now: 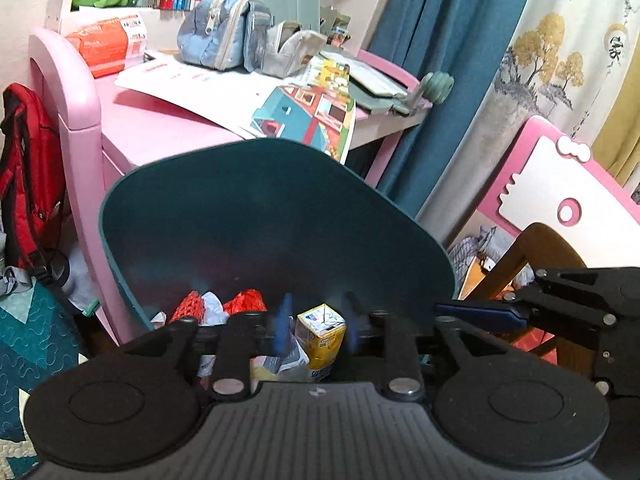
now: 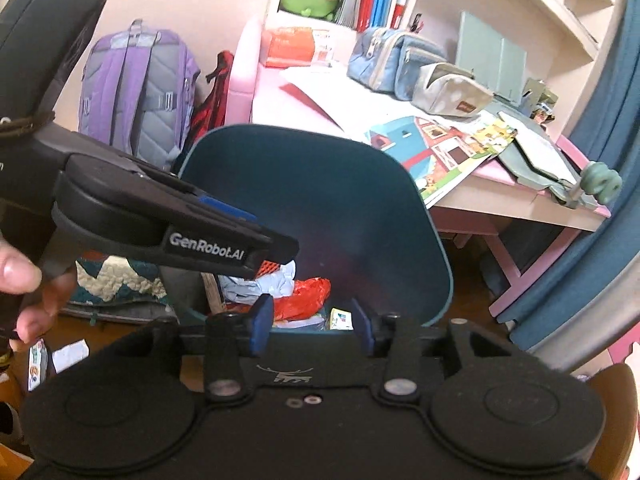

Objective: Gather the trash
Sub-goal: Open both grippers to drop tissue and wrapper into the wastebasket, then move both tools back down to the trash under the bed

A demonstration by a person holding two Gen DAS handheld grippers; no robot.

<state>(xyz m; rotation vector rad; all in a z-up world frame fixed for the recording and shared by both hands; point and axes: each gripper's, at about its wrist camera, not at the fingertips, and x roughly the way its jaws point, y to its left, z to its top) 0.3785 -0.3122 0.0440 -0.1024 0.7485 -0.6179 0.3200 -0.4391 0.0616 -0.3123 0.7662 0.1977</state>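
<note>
Cluttered pink bench point(image 1: 160, 136) stood behind the dark teal bin point(image 1: 260, 216). Bin already held red wrappers point(image 2: 304, 296), crumpled paper and a yellow carton point(image 1: 320, 334), upright, long axis vertical. Left tongs point(image 1: 316, 328) and right tongs point(image 2: 314, 324) hung partly open and empty above it. Paper scraps point(image 2: 70, 354) remained on floor.

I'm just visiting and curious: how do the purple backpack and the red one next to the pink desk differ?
The purple backpack stands upright against the wall with its grey padded back and straps in full view; the red backpack is squeezed between it and the pink desk, so only a narrow strip shows there. The purple one looks broader as seen; the red one has black trim. Both rest beside the desk's side.
</note>
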